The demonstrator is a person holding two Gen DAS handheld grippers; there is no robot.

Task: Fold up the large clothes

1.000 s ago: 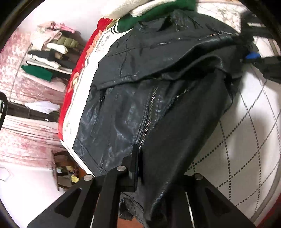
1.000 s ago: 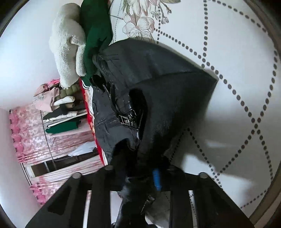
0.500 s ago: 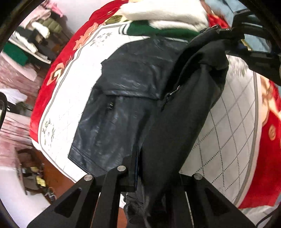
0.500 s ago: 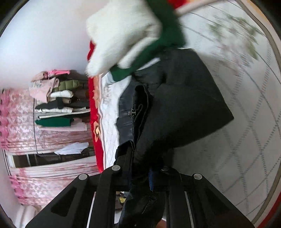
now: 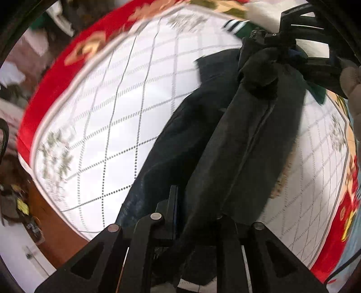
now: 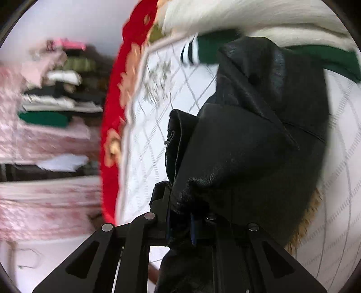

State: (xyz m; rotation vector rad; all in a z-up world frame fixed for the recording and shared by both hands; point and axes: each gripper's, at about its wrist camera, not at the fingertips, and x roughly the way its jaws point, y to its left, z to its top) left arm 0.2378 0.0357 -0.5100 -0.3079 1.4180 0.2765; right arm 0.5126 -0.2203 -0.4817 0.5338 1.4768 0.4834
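A black leather jacket (image 5: 248,139) hangs lifted above the white quilted bed cover (image 5: 108,112), stretched between both grippers. My left gripper (image 5: 194,216) is shut on one end of it. My right gripper (image 6: 189,216) is shut on the other end, where the jacket (image 6: 259,135) bunches in folds; it also shows at the top right of the left wrist view (image 5: 293,49). A tan furry lining (image 6: 304,225) shows at the jacket's edge. Both views are motion-blurred.
A green garment with white stripes (image 6: 212,49) and a white fluffy garment (image 6: 248,15) lie at the far side of the bed. The cover has a red flowered border (image 6: 112,117). Folded clothes are stacked on a shelf (image 6: 56,90) by pink curtains.
Both grippers have lifted the jacket off the bed and swung it sideways. It lay spread on the cover before; now it hangs folded lengthwise between them, and bare cover shows beneath.
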